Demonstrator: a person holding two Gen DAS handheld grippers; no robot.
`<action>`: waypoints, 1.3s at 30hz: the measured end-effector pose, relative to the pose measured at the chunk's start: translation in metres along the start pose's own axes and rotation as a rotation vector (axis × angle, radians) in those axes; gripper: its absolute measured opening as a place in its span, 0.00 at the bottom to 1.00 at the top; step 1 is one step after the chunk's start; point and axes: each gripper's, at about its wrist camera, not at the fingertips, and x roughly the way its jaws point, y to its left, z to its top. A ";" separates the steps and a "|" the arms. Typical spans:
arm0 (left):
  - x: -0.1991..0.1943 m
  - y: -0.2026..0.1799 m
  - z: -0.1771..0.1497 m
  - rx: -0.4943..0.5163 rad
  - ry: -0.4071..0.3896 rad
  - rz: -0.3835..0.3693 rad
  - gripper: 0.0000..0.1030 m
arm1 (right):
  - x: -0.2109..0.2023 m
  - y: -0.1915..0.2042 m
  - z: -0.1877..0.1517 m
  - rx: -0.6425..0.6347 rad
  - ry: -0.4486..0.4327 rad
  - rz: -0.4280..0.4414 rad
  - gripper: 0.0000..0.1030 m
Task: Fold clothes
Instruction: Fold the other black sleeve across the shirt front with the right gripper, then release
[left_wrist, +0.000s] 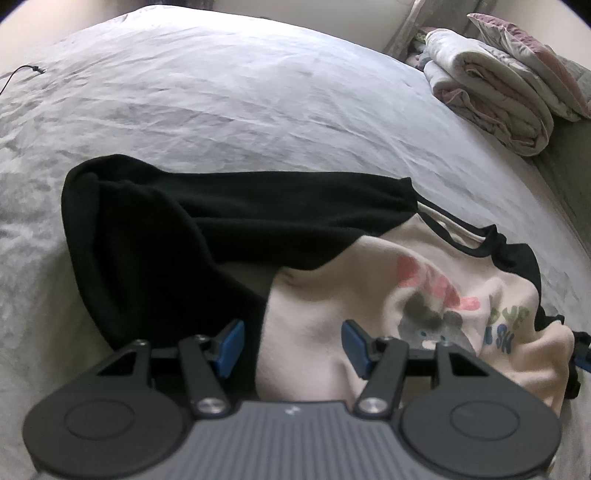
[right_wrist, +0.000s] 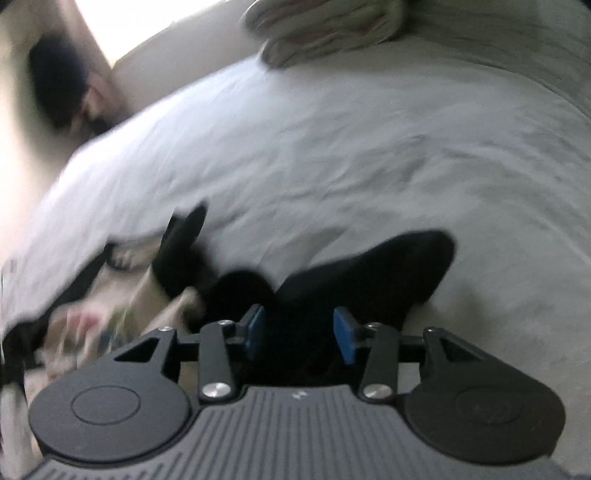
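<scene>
While the cream sweatshirt (left_wrist: 369, 295) with black sleeves lies crumpled on the bed (left_wrist: 221, 92), both grippers hover right over it. Left gripper (left_wrist: 293, 349): fingers spread apart, cream body fabric sitting between the blue pads (left_wrist: 231, 347) but not pinched. Right gripper (right_wrist: 301, 334) is over a black sleeve (right_wrist: 369, 273), fingers apart too, dark cloth in the gap, pads not pressing as far as I can tell, and that view is pretty blurry. Folded quilt (left_wrist: 498, 92) sits up at about 1 o'clock from the shirt, well apart.
</scene>
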 end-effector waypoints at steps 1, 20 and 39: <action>0.000 0.000 0.000 -0.002 0.001 -0.001 0.58 | 0.000 0.005 -0.003 -0.035 0.026 -0.003 0.45; -0.001 -0.003 0.001 -0.027 0.009 -0.065 0.57 | 0.049 0.047 0.008 -0.527 -0.144 -0.413 0.02; -0.010 0.011 0.007 -0.072 0.009 -0.126 0.50 | 0.041 0.032 0.059 -0.267 -0.208 -0.500 0.35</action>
